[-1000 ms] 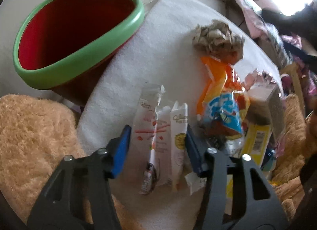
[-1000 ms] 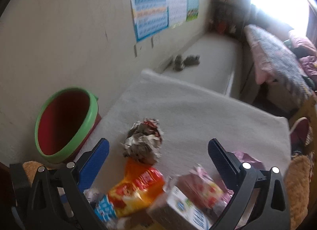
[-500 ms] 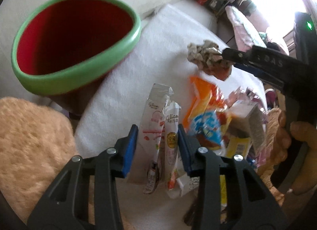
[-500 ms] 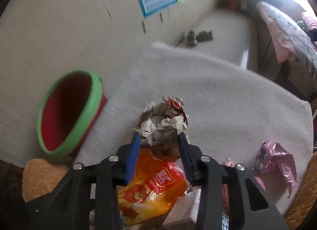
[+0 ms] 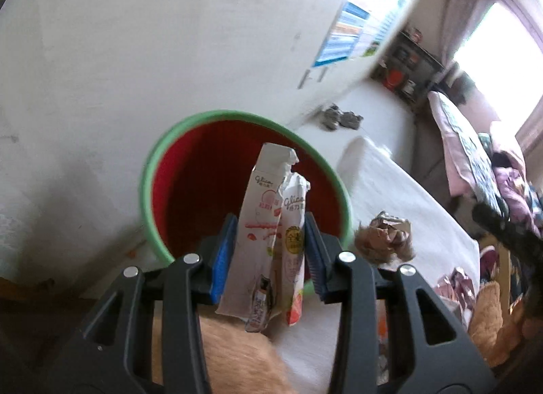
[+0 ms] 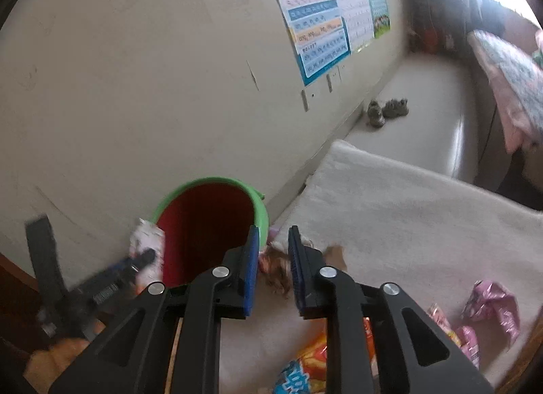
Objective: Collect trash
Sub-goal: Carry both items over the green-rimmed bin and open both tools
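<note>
My left gripper (image 5: 268,251) is shut on two white Glico snack wrappers (image 5: 268,221) and holds them upright in front of the mouth of the red bin with a green rim (image 5: 203,177). My right gripper (image 6: 273,268) is shut on a crumpled paper ball (image 6: 276,267) and holds it low by the bin's rim (image 6: 261,207). The ball also shows in the left wrist view (image 5: 385,236). The left gripper with its wrappers shows at the bin's left in the right wrist view (image 6: 142,251).
A white mat (image 6: 407,197) holds an orange snack bag (image 6: 305,367) and pink wrappers (image 6: 492,306). A fluffy tan cushion (image 5: 237,356) lies below the left gripper. The wall stands right behind the bin. A pair of shoes (image 6: 387,111) sits farther along the wall.
My left gripper has closed on the two wrappers and lifted them from the mat up to the bin. My right gripper has closed on the paper ball and carried it toward the bin.
</note>
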Tool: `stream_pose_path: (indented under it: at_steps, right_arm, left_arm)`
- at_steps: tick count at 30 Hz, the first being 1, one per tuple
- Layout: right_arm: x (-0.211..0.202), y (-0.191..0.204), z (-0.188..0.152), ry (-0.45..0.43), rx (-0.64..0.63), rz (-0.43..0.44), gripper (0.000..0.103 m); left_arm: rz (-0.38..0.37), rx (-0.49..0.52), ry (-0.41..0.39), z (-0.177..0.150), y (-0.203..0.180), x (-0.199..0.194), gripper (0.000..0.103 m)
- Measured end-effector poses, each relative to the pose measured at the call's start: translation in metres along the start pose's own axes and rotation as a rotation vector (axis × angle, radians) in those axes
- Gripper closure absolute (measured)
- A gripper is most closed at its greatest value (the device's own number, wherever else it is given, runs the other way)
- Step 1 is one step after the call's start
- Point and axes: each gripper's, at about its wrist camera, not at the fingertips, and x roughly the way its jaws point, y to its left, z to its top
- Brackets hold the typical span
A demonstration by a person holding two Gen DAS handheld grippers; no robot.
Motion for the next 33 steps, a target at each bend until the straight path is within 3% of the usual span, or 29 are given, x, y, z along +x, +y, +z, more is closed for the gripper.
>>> stream_pose_path:
  at_steps: [2, 5, 10, 12, 15, 16, 18, 20, 23, 27, 29, 30, 32, 33]
  right_arm:
    - [0.016, 0.001, -0.007, 0.041, -0.023, -0.017, 0.036]
    - [0.04, 0.001, -0.016, 0.08, -0.067, -0.102, 0.029]
    - [0.093, -0.009, -0.028, 0.235, -0.019, -0.129, 0.025]
    - [0.106, -0.014, -0.033, 0.268, -0.009, -0.166, 0.022]
    - [0.115, -0.025, -0.045, 0.297, 0.034, -0.14, 0.023]
    - [0.116, -0.027, -0.049, 0.295, 0.042, -0.131, 0.027]
    - [0.112, -0.029, -0.051, 0.287, 0.053, -0.115, 0.06]
    - [0.102, -0.029, -0.046, 0.258, 0.069, -0.094, 0.067]
    - [0.08, -0.017, -0.031, 0.175, 0.065, -0.046, 0.068]
    - [0.056, 0.003, -0.006, 0.086, 0.081, 0.084, 0.067]
    - [0.05, 0.014, 0.004, 0.065, 0.092, 0.155, 0.062]
    - [0.049, 0.019, 0.008, 0.059, 0.098, 0.182, 0.059]
    - [0.05, 0.026, 0.015, 0.053, 0.127, 0.221, 0.032]
    - [0.049, 0.027, 0.017, 0.039, 0.145, 0.232, 0.03]
  left_arm:
    - [0.01, -0.009, -0.001, 0.001, 0.007, 0.0, 0.065]
    - [0.011, -0.033, 0.001, -0.001, 0.014, 0.0, 0.065]
    - [-0.018, -0.043, 0.034, -0.011, 0.008, 0.006, 0.065]
    - [-0.026, -0.033, 0.039, -0.012, 0.004, 0.008, 0.065]
    - [-0.032, -0.015, 0.044, -0.011, 0.002, 0.009, 0.065]
    - [-0.031, -0.01, 0.047, -0.01, 0.001, 0.01, 0.065]
    - [-0.03, -0.015, 0.054, -0.009, 0.002, 0.014, 0.065]
    - [-0.031, -0.023, 0.06, -0.007, 0.003, 0.017, 0.065]
    - [-0.023, -0.017, 0.053, -0.003, 0.005, 0.019, 0.065]
    - [0.006, -0.017, 0.026, 0.008, 0.006, 0.02, 0.064]
    - [0.026, -0.016, 0.009, 0.012, 0.007, 0.019, 0.055]
    - [0.038, -0.017, -0.002, 0.013, 0.009, 0.018, 0.045]
    - [0.051, -0.024, -0.015, 0.014, 0.013, 0.015, 0.029]
    - [0.059, -0.031, -0.024, 0.013, 0.014, 0.013, 0.026]
